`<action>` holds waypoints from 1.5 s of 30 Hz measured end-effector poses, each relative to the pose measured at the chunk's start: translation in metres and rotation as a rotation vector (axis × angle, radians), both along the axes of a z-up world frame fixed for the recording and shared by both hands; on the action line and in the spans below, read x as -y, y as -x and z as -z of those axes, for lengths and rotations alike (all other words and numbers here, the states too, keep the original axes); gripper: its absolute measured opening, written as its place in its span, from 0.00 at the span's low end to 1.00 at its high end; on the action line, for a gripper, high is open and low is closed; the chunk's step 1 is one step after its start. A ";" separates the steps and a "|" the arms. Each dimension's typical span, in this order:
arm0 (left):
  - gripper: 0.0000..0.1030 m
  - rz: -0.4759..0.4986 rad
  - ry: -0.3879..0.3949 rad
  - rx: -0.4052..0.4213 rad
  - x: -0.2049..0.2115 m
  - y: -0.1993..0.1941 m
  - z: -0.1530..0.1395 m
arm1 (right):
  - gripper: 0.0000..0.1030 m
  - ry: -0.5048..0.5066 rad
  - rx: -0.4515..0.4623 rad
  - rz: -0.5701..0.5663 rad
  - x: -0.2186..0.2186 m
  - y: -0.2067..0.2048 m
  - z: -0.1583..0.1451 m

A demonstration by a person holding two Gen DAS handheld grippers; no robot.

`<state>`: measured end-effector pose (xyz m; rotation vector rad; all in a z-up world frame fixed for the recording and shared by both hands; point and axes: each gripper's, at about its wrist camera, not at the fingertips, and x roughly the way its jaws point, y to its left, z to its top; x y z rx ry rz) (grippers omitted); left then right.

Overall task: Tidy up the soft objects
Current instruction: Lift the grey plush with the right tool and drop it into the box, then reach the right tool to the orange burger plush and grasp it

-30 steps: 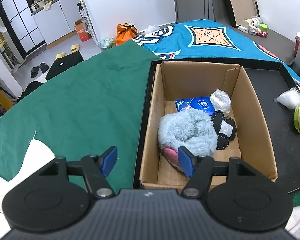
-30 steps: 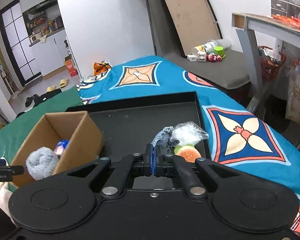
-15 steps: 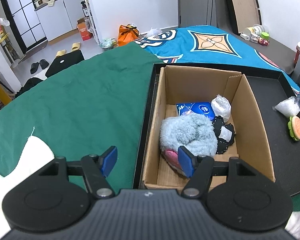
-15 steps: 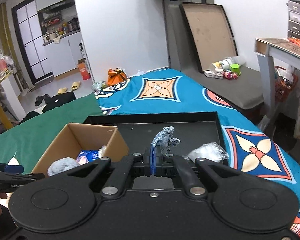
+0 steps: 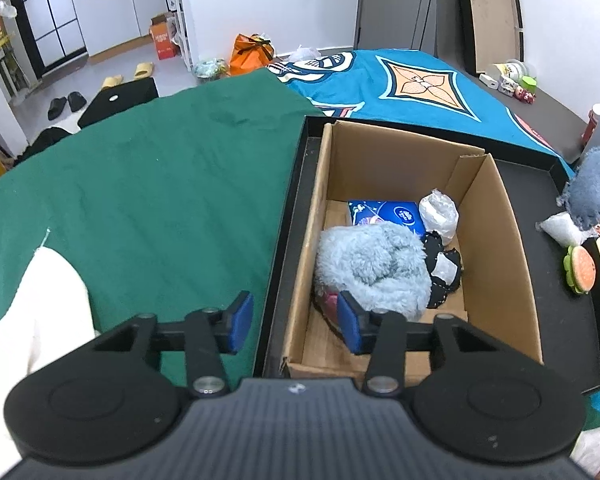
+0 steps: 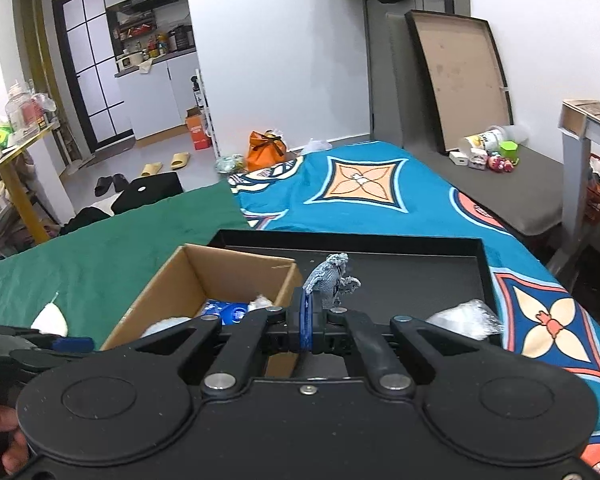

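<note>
Right wrist view: your right gripper (image 6: 306, 317), clamped on the grey-blue plush (image 6: 332, 282), has lifted it off the tray (image 6: 420, 276) toward the cardboard box (image 6: 236, 276); left gripper (image 5: 294, 322) waits apart, so drop next.

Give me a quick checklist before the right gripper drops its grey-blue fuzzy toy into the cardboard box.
1. Grip: right gripper shut on the grey-blue fuzzy toy: ok.
2. Toy over the open brown cardboard box: not ok, it hangs beyond the box's right wall.
3. Bare floor left in the box: ok, near the front.
4. Left gripper out of the way: not ok, one finger is over the box.
5. Toy lifted off the black tray: ok.
</note>
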<state>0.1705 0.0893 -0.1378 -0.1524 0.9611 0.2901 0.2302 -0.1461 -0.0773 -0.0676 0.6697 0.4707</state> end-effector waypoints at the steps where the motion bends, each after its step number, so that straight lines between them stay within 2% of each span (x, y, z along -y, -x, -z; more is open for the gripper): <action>1: 0.40 -0.001 0.005 -0.003 -0.001 0.000 0.001 | 0.01 0.000 0.003 -0.006 -0.003 0.002 -0.001; 7: 0.24 -0.014 0.035 -0.038 -0.007 -0.001 0.006 | 0.01 0.017 0.005 -0.050 -0.027 0.011 -0.004; 9: 0.14 -0.015 0.049 -0.053 -0.009 -0.002 0.009 | 0.01 0.020 0.003 -0.063 -0.034 0.015 -0.004; 12: 0.09 -0.001 0.060 -0.049 -0.010 -0.001 0.009 | 0.01 0.023 -0.003 -0.075 -0.044 0.019 -0.002; 15: 0.09 0.006 0.065 -0.037 -0.009 0.001 0.008 | 0.02 0.024 -0.012 -0.087 -0.050 0.023 0.000; 17: 0.09 0.004 0.075 -0.028 -0.011 0.002 0.006 | 0.07 0.023 -0.041 -0.105 -0.053 0.022 0.003; 19: 0.09 -0.005 0.084 -0.013 -0.013 0.004 0.004 | 0.32 0.020 -0.075 -0.108 -0.054 0.021 0.007; 21: 0.09 -0.006 0.084 -0.003 -0.012 0.005 0.003 | 0.38 0.023 -0.068 -0.091 -0.051 0.023 0.008; 26: 0.10 0.005 0.062 0.007 -0.008 0.006 -0.001 | 0.40 0.029 -0.070 -0.060 -0.039 0.023 0.011; 32: 0.18 0.019 0.006 -0.013 0.000 0.002 -0.001 | 0.47 0.048 -0.078 -0.022 -0.019 0.019 0.016; 39: 0.52 0.036 -0.054 -0.009 0.008 0.003 -0.005 | 0.53 0.066 -0.080 0.003 0.000 0.011 0.022; 45: 0.57 0.046 -0.078 -0.020 0.013 0.000 -0.004 | 0.54 0.067 -0.086 0.038 0.023 -0.002 0.030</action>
